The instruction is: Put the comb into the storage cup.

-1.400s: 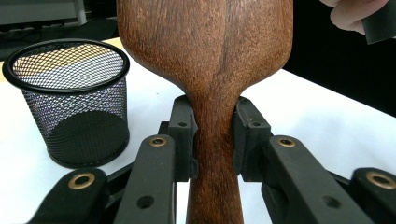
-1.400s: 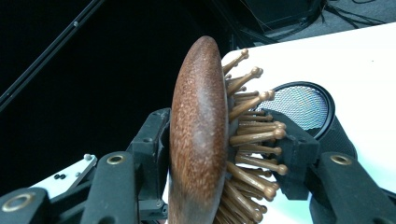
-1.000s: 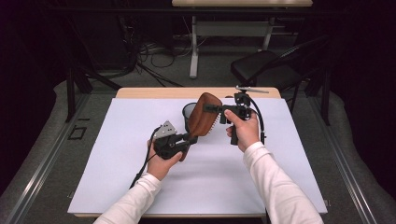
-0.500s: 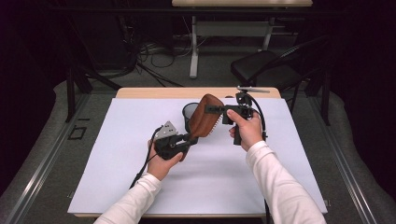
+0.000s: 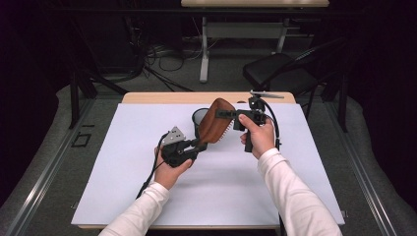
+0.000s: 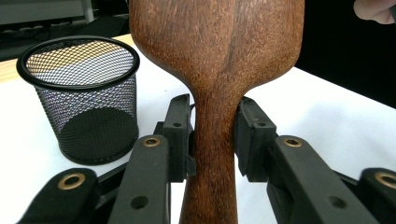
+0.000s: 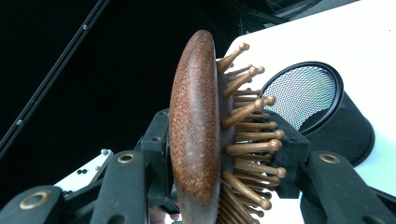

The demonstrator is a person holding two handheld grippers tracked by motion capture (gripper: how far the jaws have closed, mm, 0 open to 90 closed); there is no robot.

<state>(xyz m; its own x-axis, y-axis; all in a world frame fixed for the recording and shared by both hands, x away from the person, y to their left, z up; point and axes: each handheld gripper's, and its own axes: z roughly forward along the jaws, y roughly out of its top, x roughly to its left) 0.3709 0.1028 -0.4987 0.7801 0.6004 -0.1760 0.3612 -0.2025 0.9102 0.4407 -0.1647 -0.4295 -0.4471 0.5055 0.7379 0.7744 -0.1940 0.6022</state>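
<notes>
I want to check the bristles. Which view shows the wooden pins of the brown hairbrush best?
The right gripper view: the wooden pins stand out sideways. The high view shows them small; the left gripper view gives the brush's smooth back.

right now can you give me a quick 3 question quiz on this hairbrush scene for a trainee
1. True or false: the wooden hairbrush lies flat on the white table.
2. Which part of the brush does the left gripper have between its jaws? A) the handle B) the bristles C) the cable
3. What stands on the table just beyond the brush, and what is it made of?

Key: 1. False, both grippers hold it up; the right gripper clamps the head. 2. A. 3. A black mesh cup, wire mesh.
</notes>
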